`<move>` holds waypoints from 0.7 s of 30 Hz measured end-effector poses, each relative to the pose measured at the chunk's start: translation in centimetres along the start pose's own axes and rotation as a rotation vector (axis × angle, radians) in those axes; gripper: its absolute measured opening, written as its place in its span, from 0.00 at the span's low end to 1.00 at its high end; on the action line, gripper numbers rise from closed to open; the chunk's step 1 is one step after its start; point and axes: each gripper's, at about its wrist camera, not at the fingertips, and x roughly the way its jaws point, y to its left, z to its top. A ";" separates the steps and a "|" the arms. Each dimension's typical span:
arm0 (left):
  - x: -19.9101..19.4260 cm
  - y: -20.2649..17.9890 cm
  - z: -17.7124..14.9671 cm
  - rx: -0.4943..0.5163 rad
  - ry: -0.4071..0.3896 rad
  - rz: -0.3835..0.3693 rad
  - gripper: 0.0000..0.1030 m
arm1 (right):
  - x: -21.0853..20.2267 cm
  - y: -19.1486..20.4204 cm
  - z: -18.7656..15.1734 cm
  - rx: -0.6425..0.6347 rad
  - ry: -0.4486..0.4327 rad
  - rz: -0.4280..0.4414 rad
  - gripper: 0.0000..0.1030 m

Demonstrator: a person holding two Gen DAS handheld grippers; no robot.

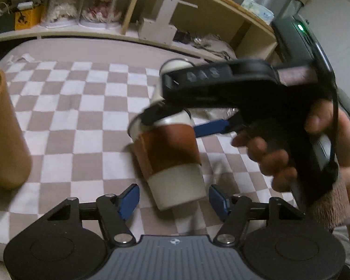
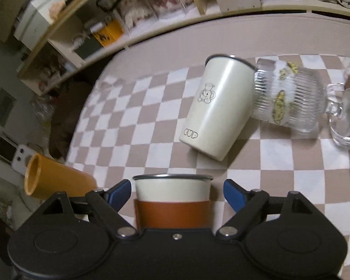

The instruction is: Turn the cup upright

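A cream cup with a brown sleeve (image 1: 170, 156) stands tilted on the checkered cloth, rim away from my left gripper (image 1: 173, 200), whose blue pads sit open on either side of its base without touching. In the right wrist view the same cup (image 2: 172, 198) lies between the open pads of my right gripper (image 2: 177, 192), rim forward. In the left wrist view the right gripper (image 1: 182, 121) reaches over the cup's rim from the right.
A plain cream cup (image 2: 218, 109) and a ribbed glass goblet (image 2: 291, 98) lie on their sides on the checkered cloth (image 2: 128, 121). An orange cup (image 2: 56, 179) lies at the left edge. Wooden shelves (image 1: 198, 23) with clutter stand behind.
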 end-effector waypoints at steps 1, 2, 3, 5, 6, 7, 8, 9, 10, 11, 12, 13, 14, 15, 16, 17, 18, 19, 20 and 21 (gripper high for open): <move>0.2 0.0 -0.1 0.002 0.007 0.001 0.60 | 0.4 0.1 0.2 -0.004 0.007 -0.008 0.85; 0.4 0.0 -0.2 0.005 0.013 0.007 0.59 | 0.8 0.2 0.3 -0.005 0.017 -0.002 0.85; 0.5 0.1 -0.3 0.007 0.018 0.016 0.59 | 1.1 0.1 0.3 -0.005 0.025 0.008 0.85; 0.6 0.5 -0.4 -0.007 0.030 0.010 0.59 | 1.2 0.5 0.2 -0.027 0.020 0.019 0.78; 0.5 0.8 -0.4 -0.026 0.036 0.003 0.59 | 1.1 0.9 0.1 -0.060 0.015 0.008 0.78; 0.5 1.0 -0.5 -0.043 0.038 0.004 0.59 | 0.8 1.4 -0.2 -0.094 0.007 0.002 0.78; 0.3 1.2 -0.5 -0.052 0.034 0.014 0.58 | 0.5 1.8 -0.4 -0.128 -0.006 0.000 0.78; 0.2 1.2 -0.5 -0.056 0.028 0.030 0.57 | 0.0 2.3 -0.7 -0.162 -0.022 -0.003 0.78; 0.1 1.4 -0.5 -0.060 0.021 0.046 0.56 | -0.5 2.8 -0.9 -0.190 -0.040 -0.005 0.78; 0.0 1.5 -0.6 -0.071 0.008 0.066 0.55 | -1.1 3.2 -1.1 -0.215 -0.059 -0.007 0.77; -0.2 1.8 -0.6 -0.088 -0.002 0.086 0.54 | -1.6 3.6 -1.2 -0.234 -0.076 -0.008 0.77; -0.5 2.2 -0.6 -0.111 -0.012 0.102 0.53 | -2.2 4.1 -1.3 -0.253 -0.092 -0.009 0.77; -0.7 2.7 -0.6 -0.136 -0.022 0.116 0.53 | -2.6 4.5 -1.4 -0.269 -0.106 -0.010 0.77; -0.8 3.2 -0.5 -0.159 -0.028 0.127 0.53 | -3.1 4.9 -1.6 -0.288 -0.121 -0.013 0.77; -1.0 3.8 -0.5 -0.188 -0.034 0.138 0.53 | -3.4 5.3 -1.8 -0.309 -0.133 -0.019 0.77; -1.2 4.2 -0.6 -0.212 -0.039 0.145 0.53 | -3.6 5.8 -2.0 -0.333 -0.141 -0.027 0.76; -1.3 4.6 -0.6 -0.236 -0.043 0.151 0.53 | -3.6 6.2 -2.2 -0.356 -0.147 -0.035 0.76; -1.5 5.1 -0.7 -0.259 -0.048 0.162 0.53 | -3.6 6.6 -2.3 -0.378 -0.155 -0.045 0.76; -1.7 5.5 -0.9 -0.274 -0.053 0.172 0.53 | -3.6 7.0 -2.5 -0.396 -0.162 -0.054 0.76; -1.9 5.8 -1.0 -0.288 -0.057 0.180 0.53 | -3.5 7.4 -2.7 -0.413 -0.171 -0.062 0.76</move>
